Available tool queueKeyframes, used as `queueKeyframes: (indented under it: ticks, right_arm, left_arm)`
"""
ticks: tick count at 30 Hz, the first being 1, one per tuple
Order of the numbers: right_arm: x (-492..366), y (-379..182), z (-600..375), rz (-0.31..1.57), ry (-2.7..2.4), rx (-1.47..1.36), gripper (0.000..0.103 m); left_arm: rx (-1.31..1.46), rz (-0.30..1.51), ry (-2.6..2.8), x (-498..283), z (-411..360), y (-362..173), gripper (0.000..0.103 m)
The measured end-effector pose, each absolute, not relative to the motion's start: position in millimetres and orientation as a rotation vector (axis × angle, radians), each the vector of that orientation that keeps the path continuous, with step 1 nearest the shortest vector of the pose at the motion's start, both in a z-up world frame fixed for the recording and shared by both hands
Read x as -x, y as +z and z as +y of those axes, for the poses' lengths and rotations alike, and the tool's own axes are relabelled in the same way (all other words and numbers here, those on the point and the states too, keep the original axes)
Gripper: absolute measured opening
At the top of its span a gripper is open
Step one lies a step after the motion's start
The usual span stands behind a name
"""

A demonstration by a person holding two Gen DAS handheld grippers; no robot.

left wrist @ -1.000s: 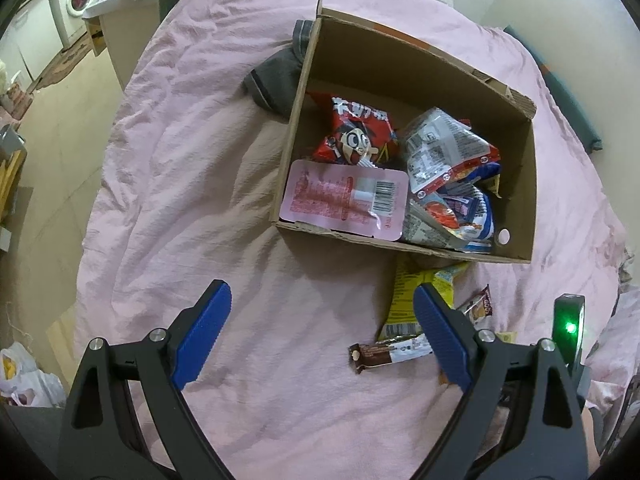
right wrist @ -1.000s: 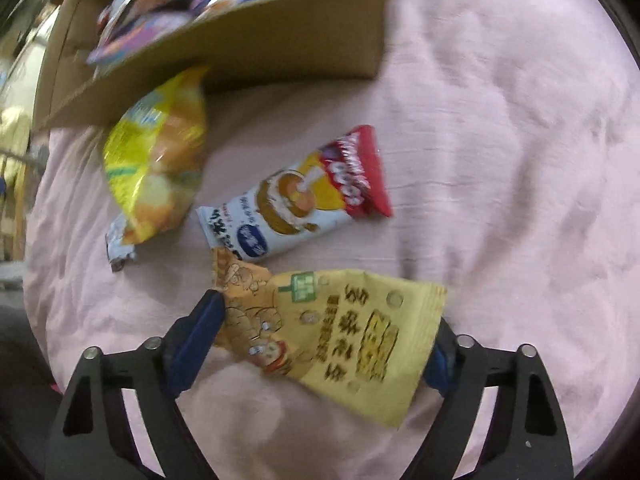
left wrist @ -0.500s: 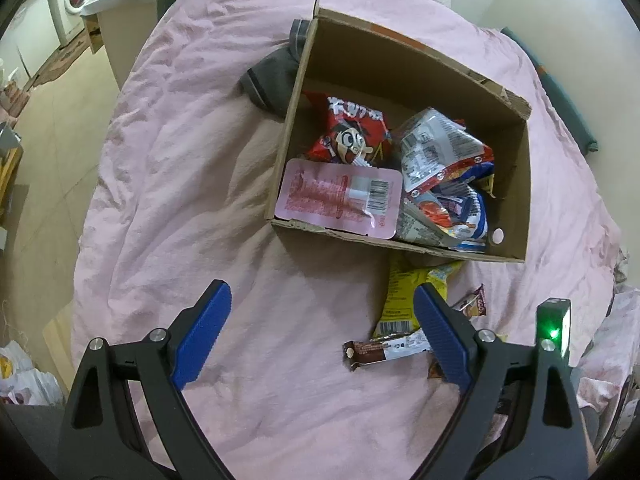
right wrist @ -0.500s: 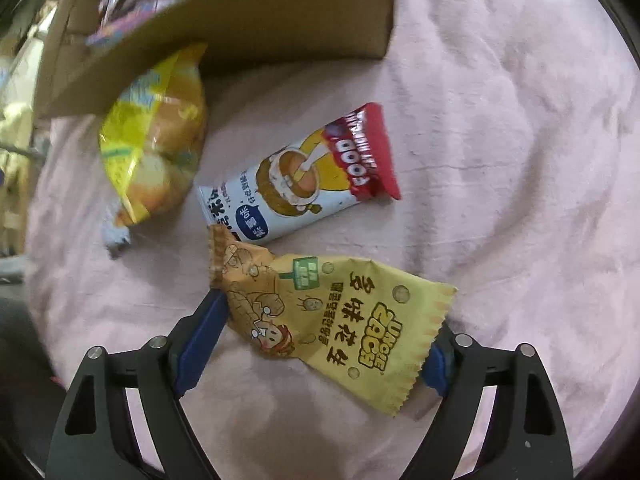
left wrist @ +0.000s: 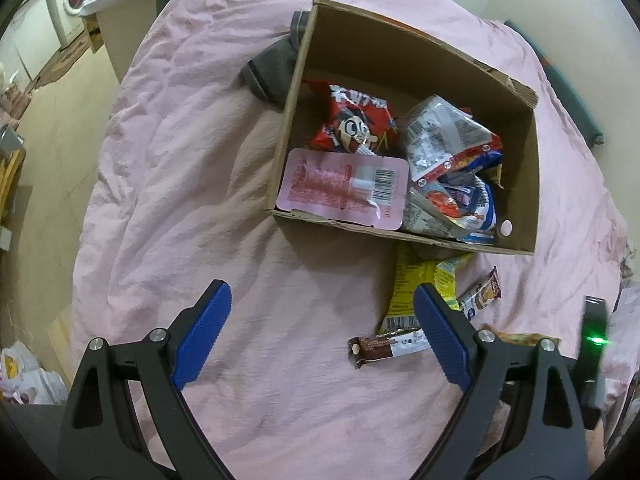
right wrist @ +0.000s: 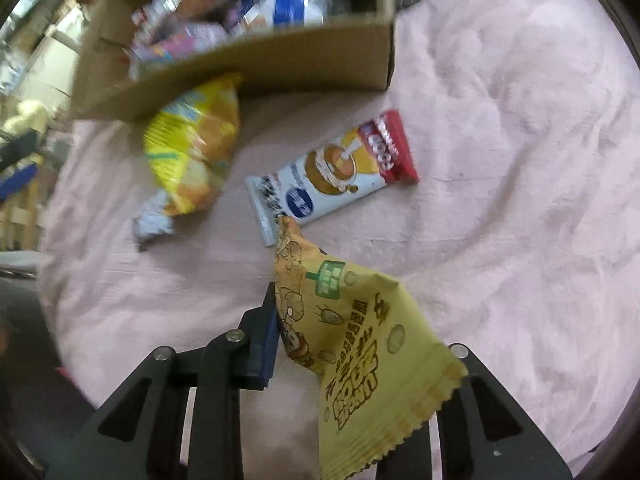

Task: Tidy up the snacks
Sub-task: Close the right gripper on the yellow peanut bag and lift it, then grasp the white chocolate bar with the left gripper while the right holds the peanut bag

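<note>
While right gripper [right wrist: 352, 344] pinches yellow peanut packet [right wrist: 360, 344] at 6 o'clock, we judge it light, crinkly, slippery; hold flat body, not seam. Left gripper [left wrist: 320, 336] spread wide, idle. Cardboard box [right wrist: 256, 64] at 11 o'clock, beyond loose snacks.

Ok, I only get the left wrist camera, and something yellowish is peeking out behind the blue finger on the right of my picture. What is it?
Observer: A mustard-yellow crinkly packet with cartoon peanuts. The right gripper has its fingers shut on it.
Operator: Is it lying flat?
Observer: No, it looks tipped up on edge, with one corner pointing up.
Operator: And the little packet next to it?
Observer: That white-and-blue flat packet with a red end lies face up on the pink blanket, outside the box, and nothing is gripping it.
</note>
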State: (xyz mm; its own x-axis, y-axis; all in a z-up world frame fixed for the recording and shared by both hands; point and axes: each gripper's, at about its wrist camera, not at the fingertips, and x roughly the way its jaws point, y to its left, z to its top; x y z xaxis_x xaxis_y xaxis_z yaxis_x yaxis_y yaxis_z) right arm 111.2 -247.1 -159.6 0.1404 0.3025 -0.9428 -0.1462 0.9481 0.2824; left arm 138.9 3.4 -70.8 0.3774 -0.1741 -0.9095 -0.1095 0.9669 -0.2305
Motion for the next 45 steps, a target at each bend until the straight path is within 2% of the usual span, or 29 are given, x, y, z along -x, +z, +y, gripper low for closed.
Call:
queueKeyframes:
  ticks: [8, 16, 21, 30, 31, 34, 36, 37, 39, 40, 45]
  right_arm:
    - [-119.8, -115.2, -289.8, 1.216, 0.339, -0.357, 0.027]
    - [-126.9, -109.1, -294.3, 1.174, 0.359, -0.431, 0.026]
    - [-130.8, -108.4, -292.1, 1.178, 0.366, -0.448, 0.027]
    - [-137.0, -110.1, -287.2, 1.199, 0.365, -0.445, 0.026]
    - [-136.8, -110.3, -286.0, 1.201, 0.366, -0.438, 0.026]
    - [-134.8, -110.5, -284.9, 1.204, 0.365, -0.422, 0.027]
    - [-133.4, -110.9, -285.5, 1.207, 0.362, -0.410, 0.026]
    - [-133.1, -111.7, -285.9, 1.209, 0.357, -0.404, 0.026]
    - [-133.6, -113.1, -287.6, 1.216, 0.350, -0.407, 0.026]
    - [-133.8, -113.2, -288.1, 1.217, 0.351, -0.411, 0.026]
    - [-135.4, -110.0, -282.3, 1.210, 0.369, -0.399, 0.026]
  left_arm:
    - [0.251, 1.202, -0.062, -137.2, -3.8, -73.5, 0.091]
    - [0.132, 1.245, -0.129, -135.9, -25.1, -84.8, 0.091]
    - [-0.031, 1.329, -0.253, -127.9, -57.9, -105.4, 0.091]
    - [-0.305, 1.367, -0.383, -118.8, -112.4, -138.5, 0.090]
    - [-0.317, 1.366, -0.383, -120.6, -115.4, -140.6, 0.087]
    - [-0.347, 1.382, -0.403, -125.3, -122.5, -150.8, 0.057]
    - [-0.327, 1.395, -0.399, -127.1, -121.1, -153.3, 0.046]
    - [-0.320, 1.395, -0.399, -127.1, -120.3, -152.8, 0.033]
    - [-0.317, 1.397, -0.415, -123.9, -119.1, -150.4, 0.024]
    - [-0.322, 1.392, -0.418, -122.7, -116.2, -149.3, 0.014]
    - [-0.273, 1.410, -0.433, -107.8, -106.6, -140.7, 0.014]
